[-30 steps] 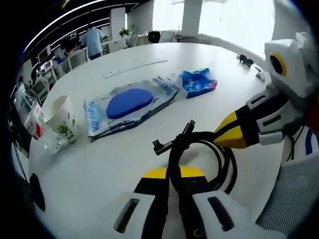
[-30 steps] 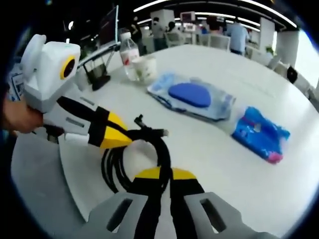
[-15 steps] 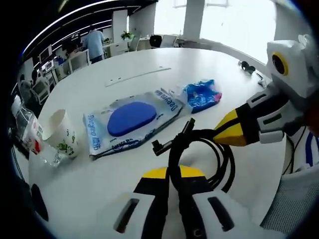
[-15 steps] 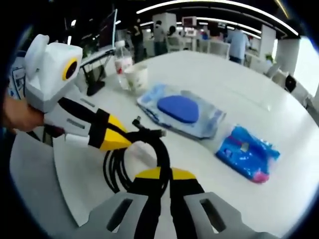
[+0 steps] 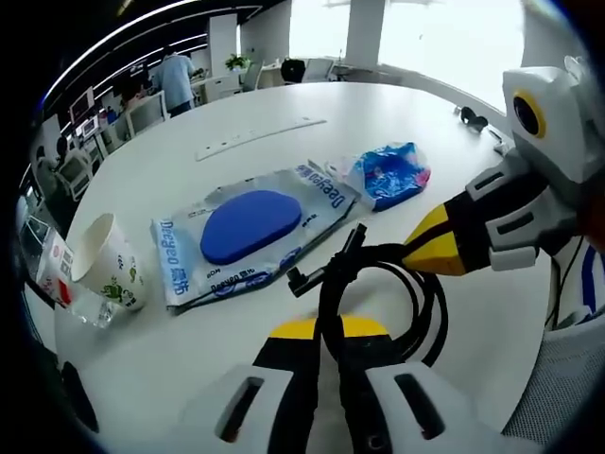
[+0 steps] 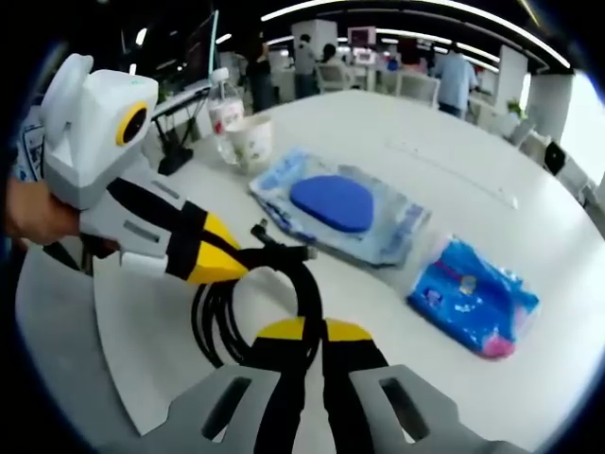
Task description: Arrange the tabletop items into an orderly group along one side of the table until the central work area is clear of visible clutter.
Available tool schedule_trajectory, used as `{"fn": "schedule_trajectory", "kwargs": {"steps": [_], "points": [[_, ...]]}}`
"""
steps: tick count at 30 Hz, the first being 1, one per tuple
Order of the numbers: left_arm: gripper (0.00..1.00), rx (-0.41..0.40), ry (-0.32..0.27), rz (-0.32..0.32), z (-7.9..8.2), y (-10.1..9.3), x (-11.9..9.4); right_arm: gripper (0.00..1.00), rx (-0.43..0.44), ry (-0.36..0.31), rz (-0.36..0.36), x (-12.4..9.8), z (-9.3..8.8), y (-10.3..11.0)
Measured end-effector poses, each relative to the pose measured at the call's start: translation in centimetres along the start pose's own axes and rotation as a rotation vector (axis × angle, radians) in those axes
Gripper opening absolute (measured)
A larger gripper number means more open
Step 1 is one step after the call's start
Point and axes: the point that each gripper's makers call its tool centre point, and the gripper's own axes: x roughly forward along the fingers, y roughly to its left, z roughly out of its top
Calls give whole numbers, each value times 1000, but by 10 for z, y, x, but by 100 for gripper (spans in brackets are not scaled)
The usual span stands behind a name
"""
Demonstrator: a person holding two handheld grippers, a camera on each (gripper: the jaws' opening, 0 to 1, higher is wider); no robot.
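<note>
A coiled black cable (image 5: 427, 301) hangs just over the white table (image 5: 397, 104), held at both ends of the coil. My left gripper (image 5: 321, 331) is shut on its near side. My right gripper (image 5: 421, 257) comes in from the right, shut on the far side. In the right gripper view the same cable (image 6: 210, 326) is clamped by my right gripper (image 6: 312, 331), with my left gripper (image 6: 227, 265) on it from the left. Beyond lie a wet-wipes pack (image 5: 250, 227) with a blue lid and a small blue packet (image 5: 392, 175).
A paper cup (image 5: 104, 274) and a plastic bottle (image 5: 52, 279) stand at the table's left edge. A white strip (image 5: 260, 137) lies further back. In the right gripper view the cup (image 6: 248, 142) and bottle (image 6: 222, 113) stand behind the wipes pack (image 6: 336, 203). People sit at desks far behind.
Both grippers keep their hold on the cable. The views have shifted slightly with the hands; the things on the table lie where they were.
</note>
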Motion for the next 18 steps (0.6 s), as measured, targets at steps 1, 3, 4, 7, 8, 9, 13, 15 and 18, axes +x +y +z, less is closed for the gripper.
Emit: {"fn": "schedule_trajectory", "kwargs": {"steps": [1, 3, 4, 7, 8, 9, 13, 15, 18], "points": [[4, -1, 6, -3, -1, 0, 1, 1, 9, 7, 4, 1, -2, 0], [4, 4, 10, -6, -2, 0, 2, 1, 17, 7, 5, 2, -4, 0], [4, 3, 21, -10, -3, -1, 2, 1, 27, 16, 9, 2, -5, 1], [4, 10, 24, -12, -4, -1, 4, 1, 31, 11, 9, 3, -6, 0], [4, 6, 30, -14, -5, -1, 5, 1, 37, 14, 12, 4, -7, 0], [4, 5, 35, -15, -6, -1, 5, 1, 44, 19, 15, 6, -9, 1], [5, 9, 54, -19, -8, -1, 7, 0, 62, 34, 33, 7, -11, 5], [5, 11, 60, -19, -10, 0, 7, 0, 60, 27, 26, 8, -11, 3], [5, 16, 67, -18, -11, 1, 8, 0, 73, 31, 30, 11, -12, 4]]}}
